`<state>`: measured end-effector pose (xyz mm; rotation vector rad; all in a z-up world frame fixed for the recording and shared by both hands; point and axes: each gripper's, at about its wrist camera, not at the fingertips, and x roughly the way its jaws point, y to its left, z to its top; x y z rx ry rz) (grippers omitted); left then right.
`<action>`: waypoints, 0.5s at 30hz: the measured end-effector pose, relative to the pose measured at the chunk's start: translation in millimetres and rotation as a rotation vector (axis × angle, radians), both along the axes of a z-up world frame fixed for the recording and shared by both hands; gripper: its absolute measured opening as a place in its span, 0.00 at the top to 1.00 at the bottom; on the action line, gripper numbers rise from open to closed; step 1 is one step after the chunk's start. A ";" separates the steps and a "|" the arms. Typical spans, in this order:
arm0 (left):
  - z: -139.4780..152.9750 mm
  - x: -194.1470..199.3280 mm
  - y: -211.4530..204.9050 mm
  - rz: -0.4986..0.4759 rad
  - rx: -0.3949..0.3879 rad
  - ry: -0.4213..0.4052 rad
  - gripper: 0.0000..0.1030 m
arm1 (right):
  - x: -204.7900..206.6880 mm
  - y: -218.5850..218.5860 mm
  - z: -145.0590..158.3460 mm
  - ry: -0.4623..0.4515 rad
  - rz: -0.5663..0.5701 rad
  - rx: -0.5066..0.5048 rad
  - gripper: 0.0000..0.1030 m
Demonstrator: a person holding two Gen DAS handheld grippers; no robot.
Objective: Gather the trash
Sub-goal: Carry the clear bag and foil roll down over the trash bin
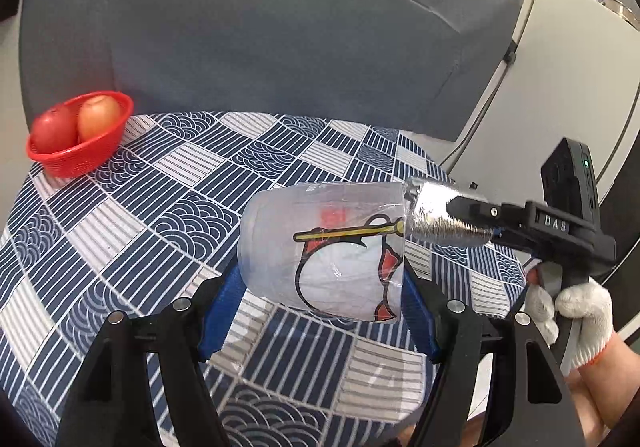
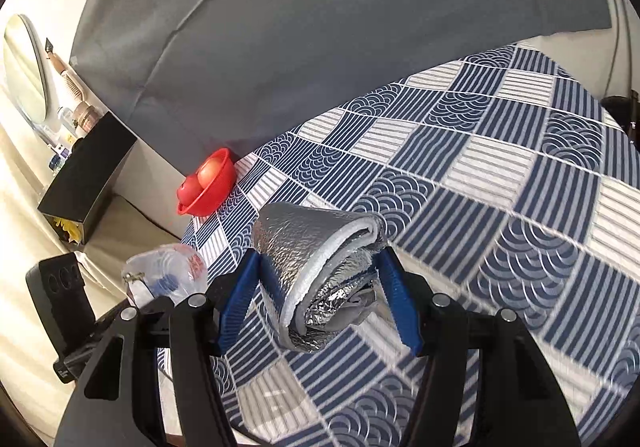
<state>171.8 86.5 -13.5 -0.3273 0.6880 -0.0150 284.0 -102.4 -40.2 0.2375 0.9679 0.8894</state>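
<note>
My left gripper (image 1: 320, 287) is shut on a clear plastic cup (image 1: 324, 251) with a cartoon print, held on its side above the table, open end to the right. My right gripper (image 2: 320, 283) is shut on a folded piece of silver foil foam (image 2: 316, 259). In the left wrist view the right gripper (image 1: 460, 219) holds the foil (image 1: 432, 215) right at the cup's open mouth. In the right wrist view the cup (image 2: 164, 275) shows at lower left with the left gripper under it.
A round table with a blue and white patterned cloth (image 1: 180, 199) lies below. A red basket (image 1: 80, 135) with fruit sits at its far left edge; it also shows in the right wrist view (image 2: 208, 183). A grey sofa (image 1: 260, 27) stands behind. A black box (image 2: 88, 175) stands left.
</note>
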 end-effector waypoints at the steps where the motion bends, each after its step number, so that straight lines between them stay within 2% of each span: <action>1: 1.4 -3.2 -1.7 0.001 0.002 -0.002 0.33 | -4.1 -2.4 2.5 -0.009 -0.005 0.000 0.40; 3: 2.3 -10.9 -8.0 0.000 0.000 -0.005 0.33 | -18.3 -9.7 9.9 -0.051 -0.027 -0.012 0.40; 15: 1.6 -66.1 -48.4 0.011 -0.009 -0.016 0.33 | -88.4 -51.0 19.5 -0.048 -0.059 0.034 0.40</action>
